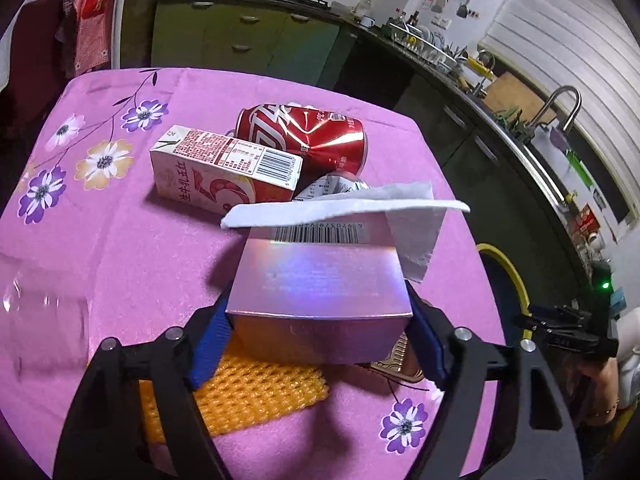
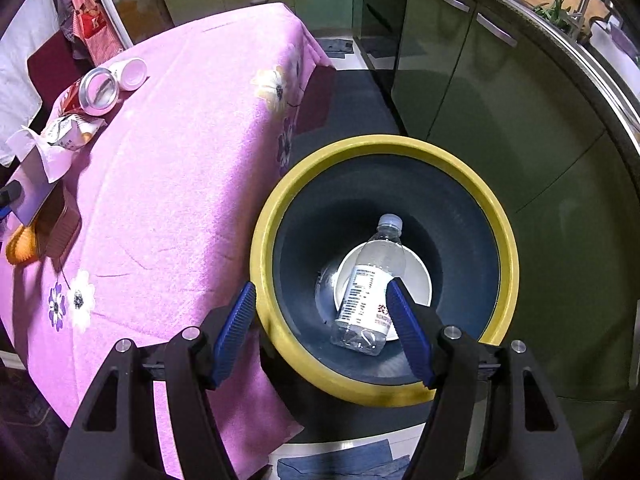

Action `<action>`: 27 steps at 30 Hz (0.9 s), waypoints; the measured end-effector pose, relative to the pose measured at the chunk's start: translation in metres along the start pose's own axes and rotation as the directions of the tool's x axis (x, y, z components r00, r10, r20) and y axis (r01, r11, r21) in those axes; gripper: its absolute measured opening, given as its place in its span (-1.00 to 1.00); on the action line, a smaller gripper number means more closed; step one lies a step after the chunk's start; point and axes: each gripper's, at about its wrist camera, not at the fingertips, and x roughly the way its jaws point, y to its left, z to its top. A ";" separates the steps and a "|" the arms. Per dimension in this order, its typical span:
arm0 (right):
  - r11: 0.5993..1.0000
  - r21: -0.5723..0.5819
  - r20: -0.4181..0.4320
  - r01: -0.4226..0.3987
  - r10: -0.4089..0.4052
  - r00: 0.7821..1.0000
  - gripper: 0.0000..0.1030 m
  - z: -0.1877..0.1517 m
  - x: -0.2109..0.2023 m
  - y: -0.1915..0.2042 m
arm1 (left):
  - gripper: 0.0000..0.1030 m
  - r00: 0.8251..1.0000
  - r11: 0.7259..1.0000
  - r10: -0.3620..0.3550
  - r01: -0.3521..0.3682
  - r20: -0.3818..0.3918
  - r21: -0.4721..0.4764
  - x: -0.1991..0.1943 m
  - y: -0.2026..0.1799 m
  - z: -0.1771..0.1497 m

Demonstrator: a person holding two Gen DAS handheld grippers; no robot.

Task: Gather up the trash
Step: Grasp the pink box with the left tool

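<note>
A shiny pink-silver box [image 1: 320, 280] sits between my left gripper's [image 1: 318, 300] blue pads, which press on both its sides; a white tissue [image 1: 348, 208] lies draped over its far end. Under it are an orange foam net [image 1: 248, 392] and a brown tray [image 1: 396, 364]. Beyond lie a dented red cola can [image 1: 308, 136], a milk carton [image 1: 224, 172] and a crumpled receipt [image 1: 332, 186]. My right gripper [image 2: 322, 286] hangs open and empty above the yellow-rimmed bin [image 2: 500, 232]. In the bin lies a clear plastic bottle [image 2: 372, 280] on a white bowl [image 2: 416, 280].
The table wears a pink flowered cloth [image 1: 132, 240]; the bin stands on the floor by its right edge. A white cup [image 2: 132, 72] lies at the table's far side. Something clear and glassy [image 1: 44, 320] shows at the left. Green cabinets [image 2: 500, 100] and a sink counter run along the right.
</note>
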 end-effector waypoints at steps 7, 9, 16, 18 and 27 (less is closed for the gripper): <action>1.000 -0.003 0.030 0.002 -0.002 1.000 0.30 -0.006 -0.018 0.010 | 0.42 1.000 0.999 -0.014 0.014 -0.015 0.033 -0.007 -0.002 -0.001; 1.000 -0.001 0.032 0.001 -0.001 0.999 0.30 -0.007 -0.021 0.011 | 0.42 1.000 0.999 -0.023 0.023 -0.008 0.045 -0.014 -0.003 -0.001; 1.000 0.006 0.032 -0.006 0.006 0.999 0.31 -0.012 -0.026 0.016 | 0.42 0.998 0.993 -0.055 0.053 0.011 0.109 -0.045 -0.005 0.003; 1.000 0.005 0.033 -0.009 0.009 0.999 0.31 -0.013 -0.026 0.017 | 0.42 0.998 0.990 -0.060 0.058 0.013 0.129 -0.053 -0.006 0.003; 0.999 0.037 0.066 -0.005 0.003 0.998 0.31 -0.022 -0.040 0.011 | 0.42 0.989 0.962 -0.147 0.141 0.008 0.235 -0.075 -0.040 0.003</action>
